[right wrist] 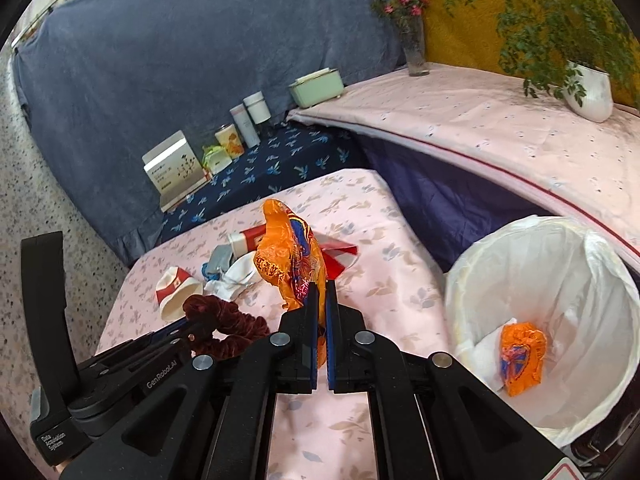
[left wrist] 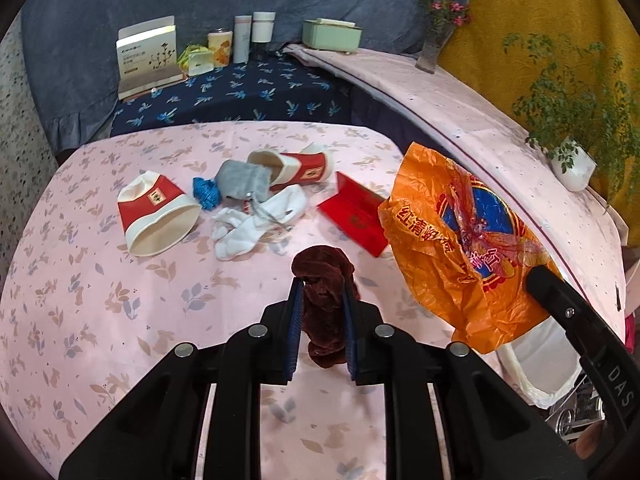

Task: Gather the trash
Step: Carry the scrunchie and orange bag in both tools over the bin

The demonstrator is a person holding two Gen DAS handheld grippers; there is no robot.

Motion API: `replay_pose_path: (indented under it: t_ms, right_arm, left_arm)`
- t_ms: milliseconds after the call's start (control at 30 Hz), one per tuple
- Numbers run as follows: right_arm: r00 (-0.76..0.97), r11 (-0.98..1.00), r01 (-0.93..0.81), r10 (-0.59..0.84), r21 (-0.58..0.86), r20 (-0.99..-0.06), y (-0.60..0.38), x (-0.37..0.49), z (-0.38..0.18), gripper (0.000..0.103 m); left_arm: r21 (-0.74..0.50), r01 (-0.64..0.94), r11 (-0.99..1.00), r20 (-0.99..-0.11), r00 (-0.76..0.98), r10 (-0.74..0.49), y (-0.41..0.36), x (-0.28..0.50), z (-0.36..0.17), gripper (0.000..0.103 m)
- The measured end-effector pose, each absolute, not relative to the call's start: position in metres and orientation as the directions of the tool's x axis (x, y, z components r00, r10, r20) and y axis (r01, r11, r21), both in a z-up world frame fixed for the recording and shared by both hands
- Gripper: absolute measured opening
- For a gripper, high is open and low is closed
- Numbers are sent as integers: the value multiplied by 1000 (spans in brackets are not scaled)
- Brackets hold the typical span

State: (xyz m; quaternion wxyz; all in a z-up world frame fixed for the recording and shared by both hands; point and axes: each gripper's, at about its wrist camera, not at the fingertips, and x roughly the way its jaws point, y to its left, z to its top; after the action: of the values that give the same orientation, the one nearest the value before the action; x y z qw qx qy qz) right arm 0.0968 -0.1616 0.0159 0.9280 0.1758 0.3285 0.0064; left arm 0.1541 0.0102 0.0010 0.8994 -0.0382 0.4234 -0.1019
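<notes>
On the left part of the bench (left wrist: 120,340), which carries a pink cloth with leaf prints, a red and white paper cup (left wrist: 158,214) lies on its side with the mouth toward you. Just to its right you see a small blue crumpled scrap (left wrist: 206,192), a grey pouch (left wrist: 242,180) and white socks (left wrist: 256,222) in 1 loose pile, touching each other. Behind the pouch a second red and white cup (left wrist: 294,166) lies on its side. To the right of the socks a red envelope (left wrist: 354,212) rests flat on the cloth.

In the middle, your left tool (left wrist: 323,300) is clamped on a dark red velvet scrunchie (left wrist: 324,280); the scrunchie sits between the blue pads and bulges out above them, lifted off the cloth.

Further right, your right tool (right wrist: 322,292) is closed on an orange plastic bag (right wrist: 288,252). The pads stand almost together, with a thin edge of the bag pinched between them, and the rest of the bag stands crumpled above the tips, over the bench.

At the far right, beside the edge of the bench, a bin with a white liner (right wrist: 540,308) stands open. Inside it another orange wrapper (right wrist: 522,356) lies on white paper at the bottom.

Behind the bench, a lower surface with a dark blue cloth (left wrist: 240,92) carries boxes and cups, and a white pot with a green plant (left wrist: 572,164) stands on the pale shelf at the right.
</notes>
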Motion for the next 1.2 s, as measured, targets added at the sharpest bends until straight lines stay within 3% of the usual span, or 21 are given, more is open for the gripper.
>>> replay_pose_path:
  t_ms: [600, 1200]
  right_arm:
    - [820, 887, 260, 6, 382, -572, -266, 30, 26, 4]
    - [803, 828, 387, -87, 406, -589, -341, -5, 11, 4]
  left_arm:
    - [-91, 350, 932, -711, 633, -307, -102, 112, 43, 17]
    - [-43, 492, 870, -713, 594, -371, -195, 90, 44, 18]
